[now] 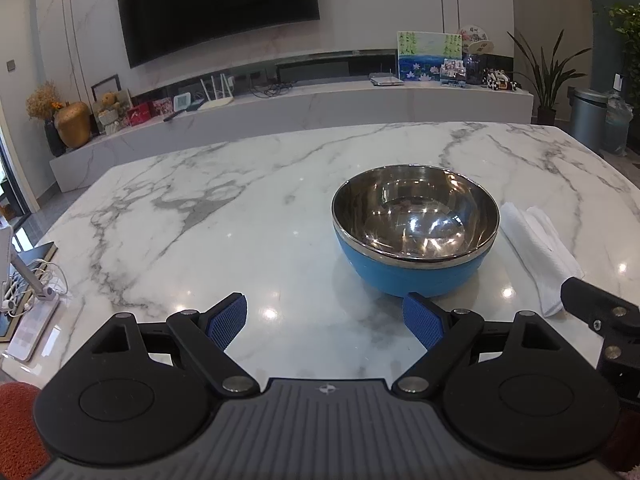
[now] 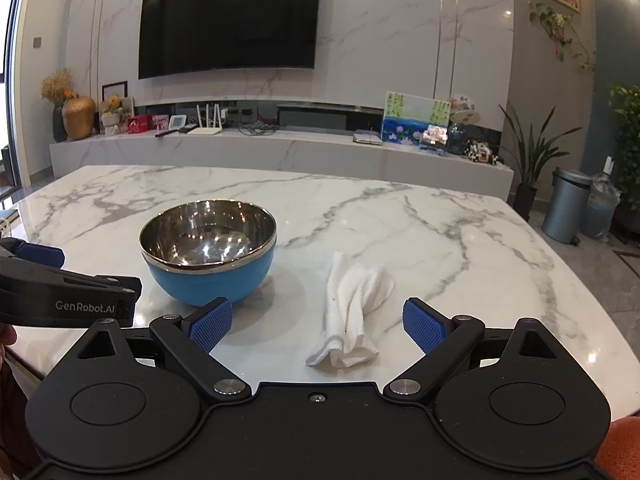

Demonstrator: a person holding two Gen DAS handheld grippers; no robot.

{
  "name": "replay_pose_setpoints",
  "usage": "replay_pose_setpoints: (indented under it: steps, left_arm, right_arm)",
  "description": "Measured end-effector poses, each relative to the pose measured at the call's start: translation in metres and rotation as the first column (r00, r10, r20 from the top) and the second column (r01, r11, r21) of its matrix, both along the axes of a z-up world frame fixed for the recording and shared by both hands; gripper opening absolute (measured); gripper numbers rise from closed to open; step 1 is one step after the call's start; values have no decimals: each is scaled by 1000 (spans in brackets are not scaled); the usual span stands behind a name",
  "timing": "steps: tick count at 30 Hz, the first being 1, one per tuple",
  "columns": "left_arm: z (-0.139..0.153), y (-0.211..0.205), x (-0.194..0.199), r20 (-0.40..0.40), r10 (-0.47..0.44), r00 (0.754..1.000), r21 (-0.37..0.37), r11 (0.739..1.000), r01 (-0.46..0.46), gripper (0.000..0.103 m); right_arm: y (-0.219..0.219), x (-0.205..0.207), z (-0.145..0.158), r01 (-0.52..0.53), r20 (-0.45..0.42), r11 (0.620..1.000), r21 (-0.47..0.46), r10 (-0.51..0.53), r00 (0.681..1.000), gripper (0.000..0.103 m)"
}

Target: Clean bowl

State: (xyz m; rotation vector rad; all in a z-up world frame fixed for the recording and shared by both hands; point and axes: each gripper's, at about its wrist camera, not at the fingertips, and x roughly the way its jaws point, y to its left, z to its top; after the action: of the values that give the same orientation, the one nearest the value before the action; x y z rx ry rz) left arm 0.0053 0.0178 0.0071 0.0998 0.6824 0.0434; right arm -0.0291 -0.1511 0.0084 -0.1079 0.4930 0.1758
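Tongs: left [image 1: 324, 322] and right [image 2: 316, 326] both spread, empty.
Cloth [image 2: 350, 316]: folded beside steel bowl [image 2: 208, 252] on counter [image 2: 440, 232], within right reach for wiping.

Marble table [image 2: 400, 216], wall television [image 2: 230, 20] — gold vase [image 2: 78, 118], bin [image 2: 566, 204]

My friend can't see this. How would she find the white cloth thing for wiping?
Start at the big marble table in front of the TV wall. Near its front edge sits a blue bowl with a shiny metal inside, and just to the right of it, not touching, lies the white cloth. It is the only soft, crumpled white thing on the table, folded into a long strip.
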Motion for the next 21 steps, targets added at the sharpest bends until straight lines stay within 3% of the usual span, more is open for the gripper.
replay_pose_setpoints:
  steps: [7,17,21]
  left_arm:
    - [5,4,7,-2,2,1000,-11,1000,-2,85]
    - [31,18,35,-13,16,1000,-129,992,-18,85]
    - [32,22,55,-55,22,998,-169,985,-31,85]
  right_arm:
    - [5,12,-2,-5,-27,1000,-18,5,1000,92]
    - [6,27,-5,-1,-51,999,-38,0,999,92]
    - [6,33,-5,-3,-58,999,-49,0,998,92]
